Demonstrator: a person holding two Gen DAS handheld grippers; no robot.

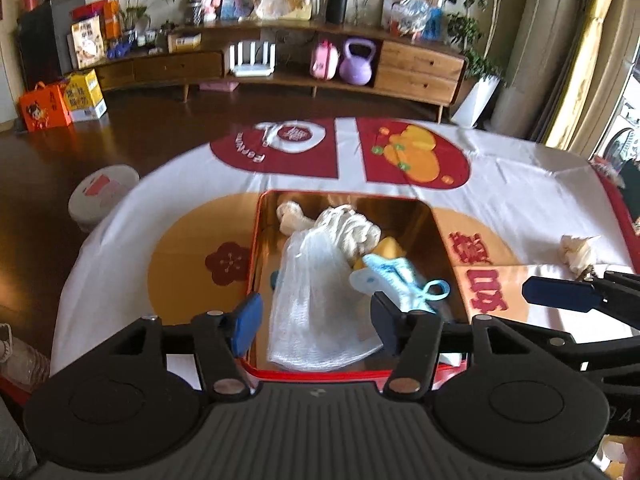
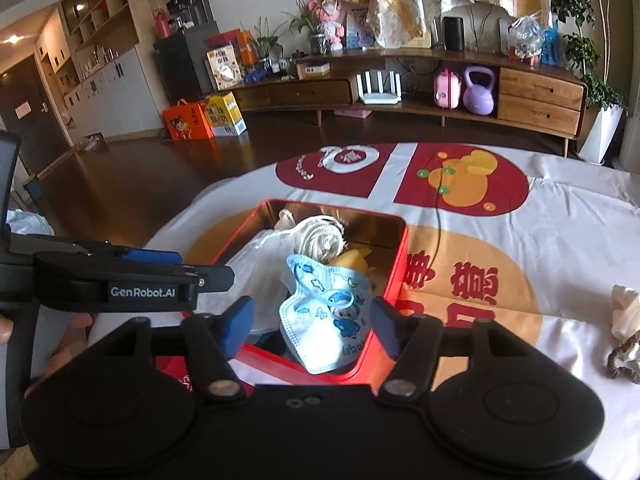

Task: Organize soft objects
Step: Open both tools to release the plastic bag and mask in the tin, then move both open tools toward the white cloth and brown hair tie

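Both hand-held grippers are held over the red tin [image 2: 390, 280] on the worktop [image 2: 560, 216]. Left hand-held gripper [image 1: 316, 320] spread, nothing pinched; white mesh cloth [image 1: 316, 280] seen below. Right hand-held gripper [image 2: 312, 322] spread, empty; blue printed mask [image 2: 324, 312] lies inside the tin, against its near wall.

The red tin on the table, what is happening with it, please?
A person is sorting soft things into the red tin. A white mesh pouch, a rope bundle and a blue child's face mask lie inside. The left hand-held gripper and the right hand-held gripper are over it, both open and empty. A crumpled cloth waits outside.
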